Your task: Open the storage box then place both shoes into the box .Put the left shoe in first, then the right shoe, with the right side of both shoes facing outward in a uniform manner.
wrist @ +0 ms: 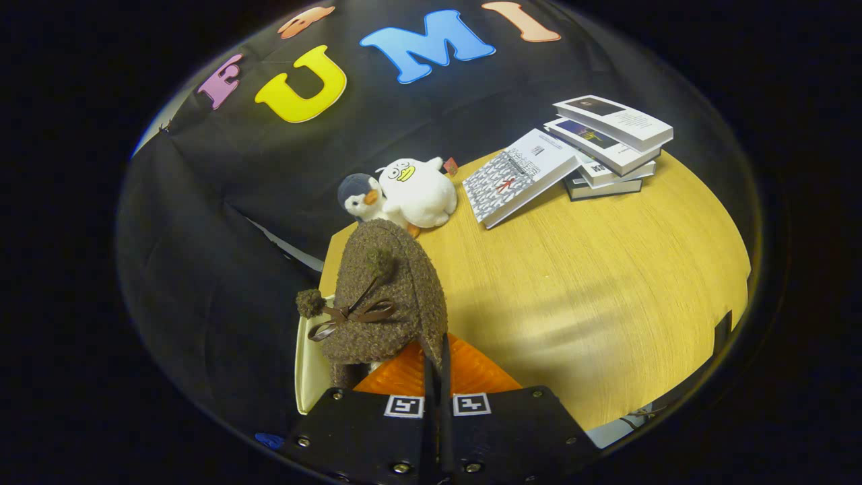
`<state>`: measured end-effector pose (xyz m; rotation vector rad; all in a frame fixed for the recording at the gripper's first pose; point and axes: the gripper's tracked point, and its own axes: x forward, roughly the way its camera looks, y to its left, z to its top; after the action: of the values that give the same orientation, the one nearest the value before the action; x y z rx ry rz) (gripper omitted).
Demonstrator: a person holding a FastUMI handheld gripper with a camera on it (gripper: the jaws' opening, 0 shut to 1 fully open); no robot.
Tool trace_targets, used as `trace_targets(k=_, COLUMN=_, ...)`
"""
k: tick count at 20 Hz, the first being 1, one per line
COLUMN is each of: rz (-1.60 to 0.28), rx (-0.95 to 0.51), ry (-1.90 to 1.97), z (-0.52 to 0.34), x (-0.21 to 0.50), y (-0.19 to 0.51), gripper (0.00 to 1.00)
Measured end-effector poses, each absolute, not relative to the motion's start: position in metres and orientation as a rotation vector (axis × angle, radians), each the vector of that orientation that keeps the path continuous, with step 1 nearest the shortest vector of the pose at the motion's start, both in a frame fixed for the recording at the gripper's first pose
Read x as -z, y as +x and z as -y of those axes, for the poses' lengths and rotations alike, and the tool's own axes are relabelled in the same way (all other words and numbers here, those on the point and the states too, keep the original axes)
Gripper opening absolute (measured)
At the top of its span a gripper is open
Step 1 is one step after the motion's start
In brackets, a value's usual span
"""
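Observation:
A brown fuzzy shoe [387,289] with a brown ribbon bow and two pom-poms is held up just ahead of my fingers, its toe pointing away. My gripper [436,353] is shut, both fingers pinching the shoe's right edge. Directly under the shoe lies the storage box, showing a cream rim [305,367] to the left and a ribbed orange panel [404,377] beneath the fingers. The shoe hides the inside of the box.
The box stands at the left corner of a round wooden table [579,289]. Beyond the shoe sit a penguin plush [359,195] and a white duck plush [419,192]. A patterned book [515,176] leans on a stack of books [609,145] at the far right.

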<state>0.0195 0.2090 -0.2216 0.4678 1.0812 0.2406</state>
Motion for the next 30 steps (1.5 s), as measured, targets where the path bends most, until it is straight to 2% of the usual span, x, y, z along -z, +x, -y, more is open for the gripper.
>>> trace_targets(k=5, rz=-1.055, rx=-0.312, ry=0.48, z=-0.264, x=0.21, y=0.021, gripper=0.02)
trace_targets(k=12, rz=-1.086, rx=-0.366, ry=0.453, z=-0.318, x=0.229, y=0.005, gripper=0.02)
trace_targets(k=20, rz=-1.1, rx=-0.31, ry=0.384, z=-0.32, x=0.257, y=-0.006, gripper=0.03)
trace_targets(k=21, rz=-1.092, rx=-0.323, ry=0.407, z=-0.325, x=0.255, y=-0.004, gripper=0.08)
trace_targets(k=22, rz=-1.079, rx=-0.333, ry=0.425, z=-0.327, x=0.251, y=-0.005, gripper=0.24)
trace_targets(k=25, rz=-1.031, rx=-0.342, ry=0.419, z=-0.322, x=0.237, y=0.001, gripper=0.63)
trace_targets(k=26, rz=-1.013, rx=-0.333, ry=0.397, z=-0.316, x=0.236, y=0.001, gripper=0.82)
trace_targets(k=27, rz=-0.991, rx=-0.337, ry=0.382, z=-0.312, x=0.228, y=0.006, gripper=0.94)
trace_targets(k=28, rz=-0.964, rx=-0.344, ry=0.372, z=-0.309, x=0.223, y=0.008, gripper=0.98)
trace_targets(k=30, rz=-0.895, rx=-0.361, ry=0.35, z=-0.301, x=0.205, y=0.014, gripper=0.98)
